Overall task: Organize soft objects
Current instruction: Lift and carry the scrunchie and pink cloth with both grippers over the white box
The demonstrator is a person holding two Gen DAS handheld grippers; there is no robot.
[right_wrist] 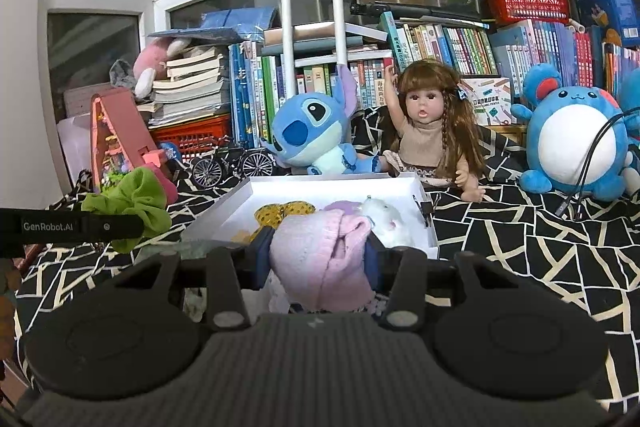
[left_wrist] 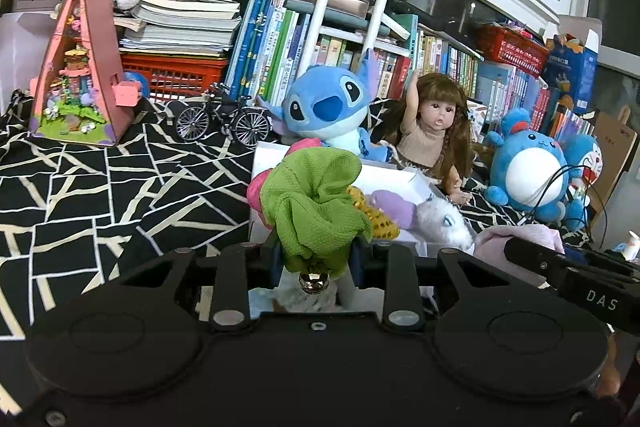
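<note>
My left gripper (left_wrist: pixel 316 263) is shut on a green fabric scrunchie (left_wrist: pixel 316 203) with a small metal bell, held just left of the white tray (left_wrist: pixel 272 155); it also shows in the right wrist view (right_wrist: pixel 132 203). My right gripper (right_wrist: pixel 318 259) is shut on a pink knitted soft piece (right_wrist: pixel 324 259), held over the near edge of the white tray (right_wrist: pixel 240 199). In the tray lie a yellow sequined item (right_wrist: pixel 280 213) and a white and purple plush (right_wrist: pixel 384 219). A pink soft item (left_wrist: pixel 256 193) sits behind the green scrunchie.
A Stitch plush (right_wrist: pixel 308 131), a doll (right_wrist: pixel 428 131) and a blue round plush (right_wrist: pixel 576 143) sit behind the tray on a black and white patterned cloth (left_wrist: pixel 80 187). A model bicycle (left_wrist: pixel 224 119), a pink toy house (left_wrist: pixel 80 67) and book stacks stand at the back. Cables (right_wrist: pixel 592 163) hang at right.
</note>
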